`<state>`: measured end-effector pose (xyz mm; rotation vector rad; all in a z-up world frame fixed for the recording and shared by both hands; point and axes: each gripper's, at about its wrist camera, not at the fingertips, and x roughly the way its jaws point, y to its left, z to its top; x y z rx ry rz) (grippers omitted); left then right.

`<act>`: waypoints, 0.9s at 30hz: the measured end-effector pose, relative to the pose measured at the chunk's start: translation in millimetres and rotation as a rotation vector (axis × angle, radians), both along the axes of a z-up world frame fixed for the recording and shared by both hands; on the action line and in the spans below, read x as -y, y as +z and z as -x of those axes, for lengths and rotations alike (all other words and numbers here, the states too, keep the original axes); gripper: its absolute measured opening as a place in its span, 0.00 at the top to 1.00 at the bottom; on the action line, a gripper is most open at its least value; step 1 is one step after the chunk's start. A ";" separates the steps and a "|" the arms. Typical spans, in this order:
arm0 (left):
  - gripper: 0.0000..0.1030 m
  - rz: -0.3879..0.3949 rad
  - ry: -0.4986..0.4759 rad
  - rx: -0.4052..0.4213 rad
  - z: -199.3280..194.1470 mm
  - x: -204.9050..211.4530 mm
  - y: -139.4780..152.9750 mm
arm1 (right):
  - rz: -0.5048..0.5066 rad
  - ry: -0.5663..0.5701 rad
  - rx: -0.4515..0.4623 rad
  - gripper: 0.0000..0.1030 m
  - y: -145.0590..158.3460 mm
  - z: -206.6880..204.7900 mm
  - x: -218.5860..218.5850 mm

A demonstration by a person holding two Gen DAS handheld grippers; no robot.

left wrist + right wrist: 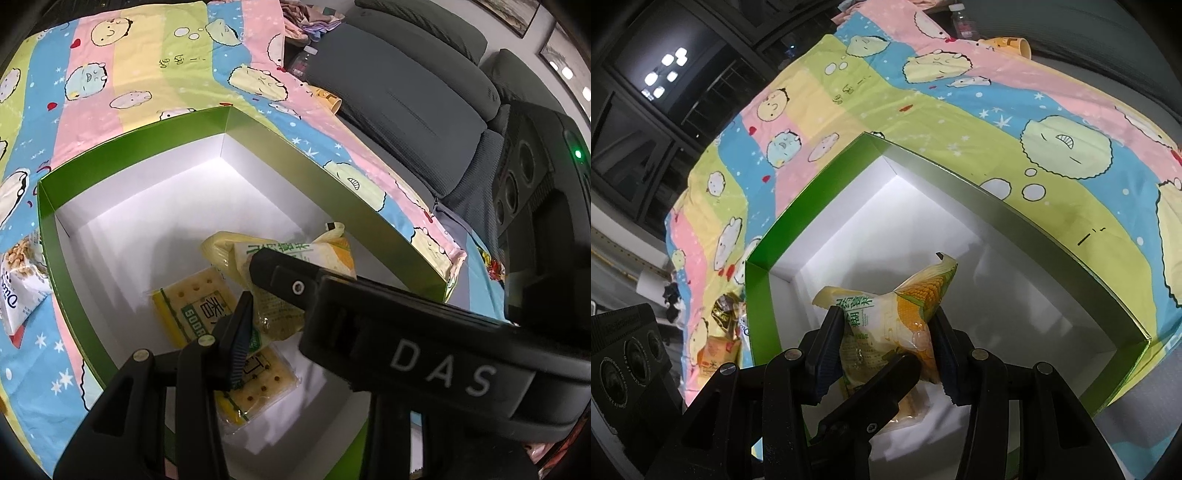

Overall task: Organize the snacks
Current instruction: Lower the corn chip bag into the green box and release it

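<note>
Both grippers pinch the corn packet (pixel 905 325) low inside the green box (pixel 997 206), right gripper (pixel 882 354) across its middle, left gripper (pixel 255 295) alongside: set it beside the crackers (pixel 195 302), then let go.

Both wrist cameras look steeply down, close over the green box (pixel 229 122) (pixel 1015 210) on the patterned bedsheet (pixel 122 74) (pixel 960 96); both share its white interior and far corner.
</note>
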<state>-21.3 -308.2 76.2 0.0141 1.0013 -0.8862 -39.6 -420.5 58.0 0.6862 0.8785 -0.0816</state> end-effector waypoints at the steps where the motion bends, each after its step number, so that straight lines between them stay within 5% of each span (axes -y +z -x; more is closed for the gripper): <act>1: 0.62 0.000 0.000 -0.001 -0.3 0.1 -0.5 | 0.000 0.000 -0.002 0.51 -0.4 -0.5 0.0; 27: 0.62 -0.042 0.022 -0.011 -3.3 2.9 -8.7 | 0.048 -0.033 -0.055 0.51 -6.2 -4.2 -1.7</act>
